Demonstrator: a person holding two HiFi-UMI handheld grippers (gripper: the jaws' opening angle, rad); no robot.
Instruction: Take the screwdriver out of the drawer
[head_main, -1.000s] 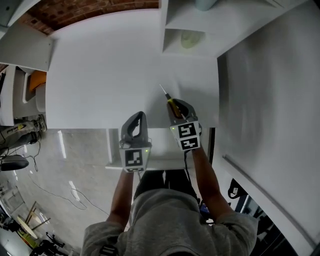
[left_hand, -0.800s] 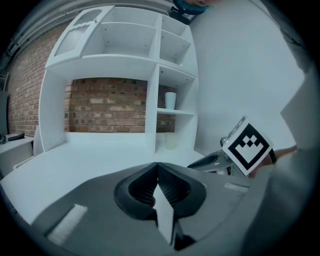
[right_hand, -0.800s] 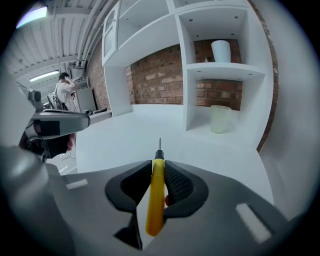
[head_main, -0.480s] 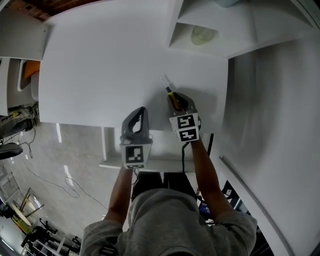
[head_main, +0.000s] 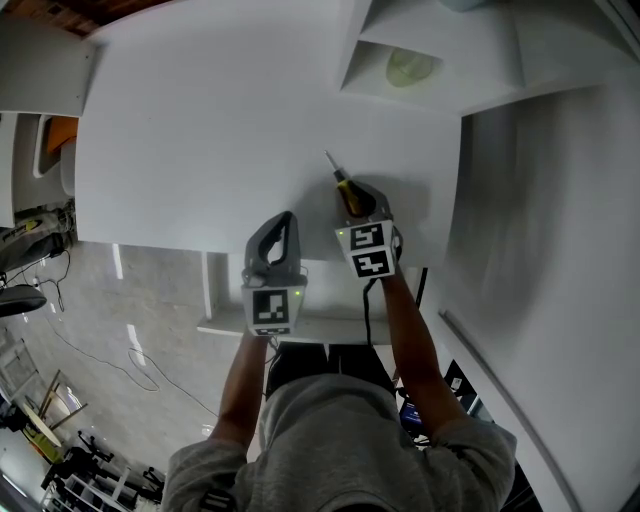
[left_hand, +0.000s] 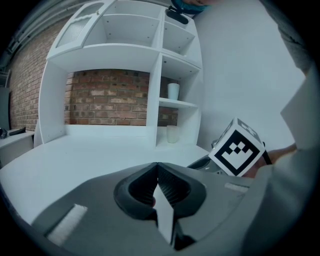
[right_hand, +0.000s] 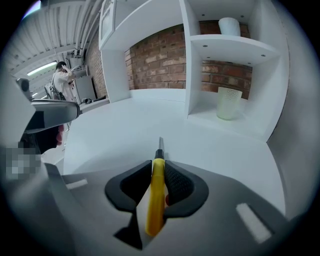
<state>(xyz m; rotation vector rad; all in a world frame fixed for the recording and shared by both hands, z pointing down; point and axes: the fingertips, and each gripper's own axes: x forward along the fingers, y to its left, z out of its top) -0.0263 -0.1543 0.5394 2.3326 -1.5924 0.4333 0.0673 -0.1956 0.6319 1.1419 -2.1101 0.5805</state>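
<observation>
A screwdriver with a yellow handle and a thin metal shaft is clamped in my right gripper, which is shut on its handle. Its tip points away from me, just over the white desk. In the right gripper view the yellow handle runs between the dark pads and the shaft sticks out ahead. My left gripper hovers beside it at the desk's front edge, shut with nothing in it. The white drawer shows below the desk edge, between my arms.
A white shelf unit stands at the desk's far right, with a pale glass cup in a low compartment and another cup one shelf higher. A brick wall is behind. A person stands far off to the left.
Both grippers have sunk a little toward the desktop. The screwdriver stays clamped in the right gripper, and the left gripper stays shut and empty.
</observation>
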